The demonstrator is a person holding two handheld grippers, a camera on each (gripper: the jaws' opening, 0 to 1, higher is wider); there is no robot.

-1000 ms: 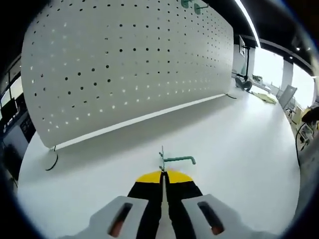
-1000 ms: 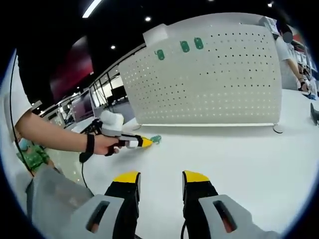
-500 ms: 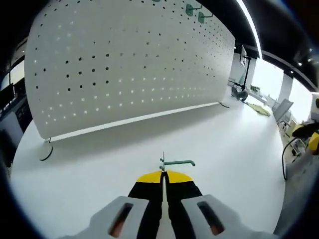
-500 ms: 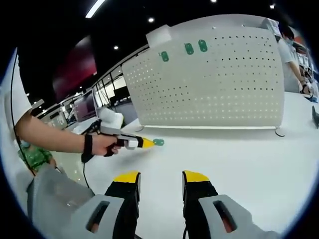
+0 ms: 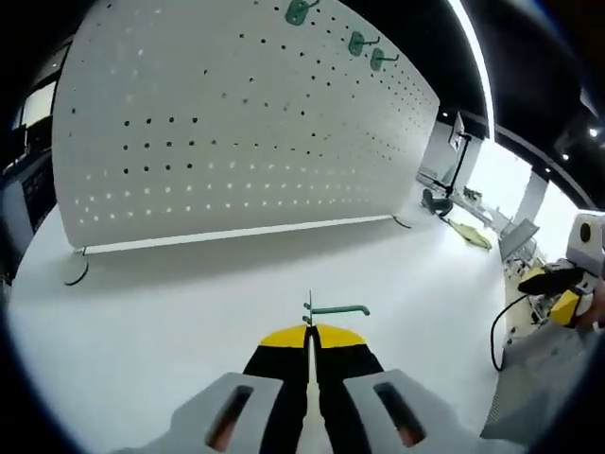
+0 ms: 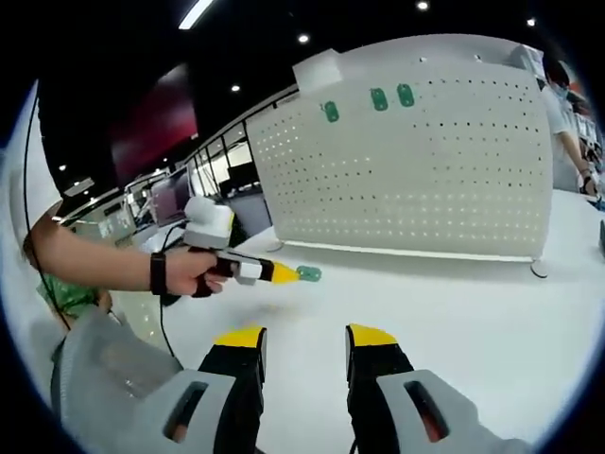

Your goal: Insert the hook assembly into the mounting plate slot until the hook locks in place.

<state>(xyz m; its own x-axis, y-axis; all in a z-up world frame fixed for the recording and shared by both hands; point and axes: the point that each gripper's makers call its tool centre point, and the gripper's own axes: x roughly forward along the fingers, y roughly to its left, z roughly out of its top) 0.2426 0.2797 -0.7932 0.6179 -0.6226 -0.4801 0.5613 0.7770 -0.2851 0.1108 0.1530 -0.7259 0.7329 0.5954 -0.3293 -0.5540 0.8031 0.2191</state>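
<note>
While the green hook (image 5: 333, 308) stays pinched at the closed tips of the left gripper (image 5: 310, 333), it has risen off the white table (image 5: 170, 312) and swung toward the pegboard (image 5: 227, 123), whose top corner already carries three hooks (image 6: 378, 99). Insertion looks imminent. The right gripper (image 6: 304, 340) hangs back, jaws apart and empty.

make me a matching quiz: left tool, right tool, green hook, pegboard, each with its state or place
Column one:
1. left tool
2. right tool
3. green hook
4. white pegboard

Column two:
A. standing upright on the white table
B. jaws apart, holding nothing
C. shut on the hook
D. held at the yellow jaw tips

Pairs: 1-C, 2-B, 3-D, 4-A
</note>
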